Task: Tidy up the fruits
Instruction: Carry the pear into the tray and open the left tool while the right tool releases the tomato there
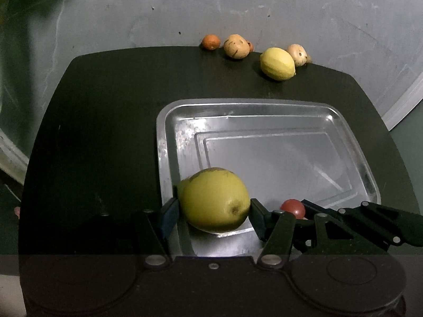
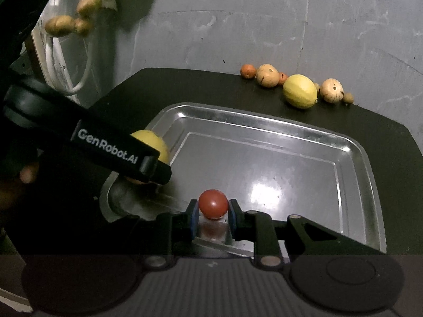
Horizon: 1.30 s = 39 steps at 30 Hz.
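Observation:
My left gripper (image 1: 214, 215) is shut on a large yellow-green fruit (image 1: 215, 199) and holds it over the near left corner of the metal tray (image 1: 264, 145). My right gripper (image 2: 212, 218) is shut on a small red fruit (image 2: 213, 203) over the tray's (image 2: 264, 163) near edge. In the left wrist view the red fruit (image 1: 293, 208) and the right gripper show at the right. In the right wrist view the left gripper's arm crosses from the left, with the yellow-green fruit (image 2: 153, 140) partly hidden behind it.
At the table's far edge lie an orange fruit (image 1: 210, 42), a tan fruit (image 1: 236, 46), a yellow lemon (image 1: 277, 63) and another tan fruit (image 1: 297, 54). The black table (image 1: 105, 105) stands by a grey wall. A few tan fruits (image 2: 71, 15) hang at upper left.

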{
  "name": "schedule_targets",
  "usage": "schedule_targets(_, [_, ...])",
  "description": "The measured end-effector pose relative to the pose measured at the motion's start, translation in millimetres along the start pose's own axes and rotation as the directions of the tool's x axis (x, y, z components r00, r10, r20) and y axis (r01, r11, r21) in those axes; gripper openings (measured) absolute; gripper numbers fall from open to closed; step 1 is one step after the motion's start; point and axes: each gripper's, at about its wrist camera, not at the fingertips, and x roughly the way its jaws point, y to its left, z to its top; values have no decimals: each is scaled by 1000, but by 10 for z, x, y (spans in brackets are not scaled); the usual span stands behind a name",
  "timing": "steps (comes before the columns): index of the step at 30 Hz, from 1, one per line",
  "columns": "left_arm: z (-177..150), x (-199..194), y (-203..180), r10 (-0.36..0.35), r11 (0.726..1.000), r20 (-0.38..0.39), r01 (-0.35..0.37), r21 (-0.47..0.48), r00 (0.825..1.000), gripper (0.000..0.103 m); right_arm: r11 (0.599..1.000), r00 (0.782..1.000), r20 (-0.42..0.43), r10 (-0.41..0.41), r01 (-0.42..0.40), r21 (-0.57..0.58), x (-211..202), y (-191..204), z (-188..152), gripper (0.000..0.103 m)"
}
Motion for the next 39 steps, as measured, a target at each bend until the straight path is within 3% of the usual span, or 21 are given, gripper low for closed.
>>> schedule_targets(10, [-51, -2, 11, 2, 1000, -26, -1, 22, 1000, 59, 1000, 1000, -9, 6, -6, 13, 20, -7, -13, 27])
schedule_targets(14, [-55, -15, -1, -5, 999, -36, 6, 31, 999, 59, 1000, 1000, -9, 8, -7, 21, 20, -13, -6, 33])
schedule_targets(23, [-76, -123, 19, -27, 998, -49, 30, 48, 998, 72, 997, 1000, 13, -1, 0, 75, -133, -94, -17, 73])
schedule_targets(24, [-69, -149, 25, -33, 998, -44, 35, 49, 998, 76, 997, 1000, 15, -4, 2, 83, -158, -107, -14, 82])
schedule_targets(27, [-33, -218, 27, -33, 998, -22, 34, 62, 999, 87, 994, 1000, 19, -17, 15, 111, -240, -136, -5, 95])
schedule_targets(32, [60, -282, 9, -32, 994, -2, 32, 105, 1000, 98, 985, 999, 4, -46, 45, 166, -341, -197, 8, 102])
schedule_targets(39, [190, -309, -14, -30, 982, 20, 26, 187, 999, 102, 956, 991, -33, -133, 137, 259, -441, -331, -19, 103])
